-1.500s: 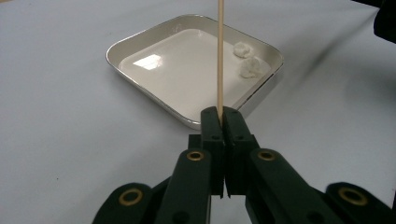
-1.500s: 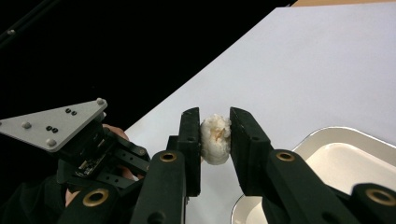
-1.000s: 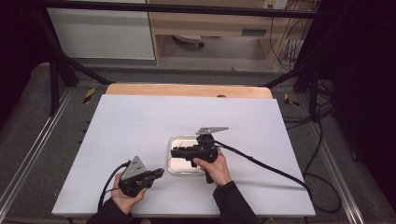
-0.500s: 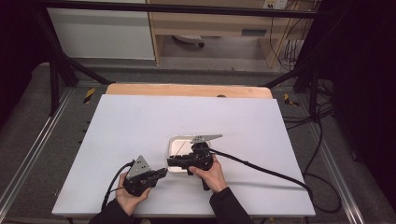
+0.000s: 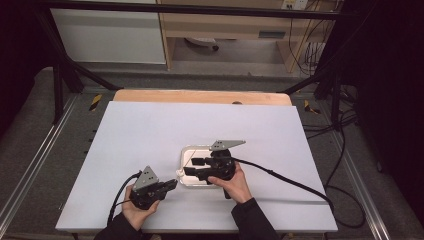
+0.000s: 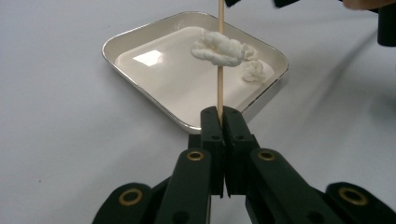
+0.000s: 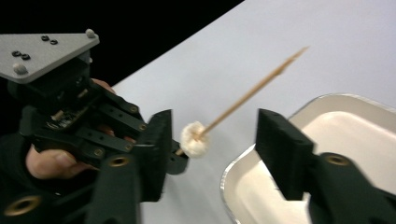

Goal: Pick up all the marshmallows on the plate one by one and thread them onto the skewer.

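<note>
White bench (image 5: 150, 130), wooden strip along its far edge, dark floor and shelving beyond.

Near edge, left of centre: left claw (image 5: 172, 184) in a person's hand, jaws pressed together on the butt of a thin wooden skewer (image 6: 219, 56). In the left gripper view the skewer rises straight from the closed pads and crosses over the tray. In the right gripper view a white marshmallow (image 7: 194, 139) sits threaded on the skewer close to the left claw's tips, over bare bench beside the tray's edge.

Just beyond, a little right of centre: shallow white tray (image 5: 186, 156) with rounded corners, flat on the bench. It holds two white marshmallow pieces (image 6: 223, 49) toward its far side.

Over the tray's right part: right claw (image 5: 191, 166), pointing left toward the skewer. Its jaws have just been opening and stand apart, one either side of the threaded marshmallow, pads clear of it. Cable trails off to the bench's right edge.
</note>
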`<state>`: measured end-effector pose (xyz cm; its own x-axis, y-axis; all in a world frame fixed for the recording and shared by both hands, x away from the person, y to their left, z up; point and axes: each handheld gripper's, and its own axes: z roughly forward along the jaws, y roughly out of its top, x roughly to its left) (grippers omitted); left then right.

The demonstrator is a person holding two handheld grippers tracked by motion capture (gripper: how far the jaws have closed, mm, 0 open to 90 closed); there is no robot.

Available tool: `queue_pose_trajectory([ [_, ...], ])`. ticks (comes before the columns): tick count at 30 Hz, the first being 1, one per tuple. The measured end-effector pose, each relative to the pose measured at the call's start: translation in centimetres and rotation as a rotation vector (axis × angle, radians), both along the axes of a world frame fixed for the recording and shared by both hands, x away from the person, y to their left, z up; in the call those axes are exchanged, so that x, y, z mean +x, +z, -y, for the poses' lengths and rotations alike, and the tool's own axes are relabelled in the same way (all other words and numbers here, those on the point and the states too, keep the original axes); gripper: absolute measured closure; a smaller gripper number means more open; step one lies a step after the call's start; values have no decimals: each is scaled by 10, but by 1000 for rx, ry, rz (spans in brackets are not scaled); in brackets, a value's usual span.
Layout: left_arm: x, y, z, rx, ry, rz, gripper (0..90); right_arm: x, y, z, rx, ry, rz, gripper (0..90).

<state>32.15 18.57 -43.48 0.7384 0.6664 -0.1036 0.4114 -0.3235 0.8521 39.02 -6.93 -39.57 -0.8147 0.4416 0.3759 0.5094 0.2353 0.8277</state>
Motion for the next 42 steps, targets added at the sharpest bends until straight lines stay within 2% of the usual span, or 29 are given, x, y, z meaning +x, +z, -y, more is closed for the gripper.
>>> queue_pose_trajectory([
  [4, 0, 1, -4, -5, 1, -4, 885, -1, 6, 10, -64, -42, 72, 286],
  [7, 0, 1, -5, -7, 0, -4, 884, 0, 6, 18, -127, -73, 99, 205],
  [11, -1, 1, -6, -3, 0, -3, 883, 4, 1, 27, -192, -91, 86, 125],
  [14, -1, 1, -6, -2, 1, -3, 883, 7, -5, 34, -237, -103, 83, 126],
  [20, 0, 0, -6, 0, -1, -5, 883, 8, -19, 45, -297, -117, 90, 226],
  [27, -1, 0, -6, 2, -5, -6, 883, 3, -34, 41, -357, -81, 103, 393],
  [34, 0, 0, -6, 6, -9, -9, 883, 1, -46, 35, -396, -56, 95, 511],
  [42, 0, 0, -5, 8, -11, -10, 883, -1, -50, 33, -415, -40, 88, 586],
])
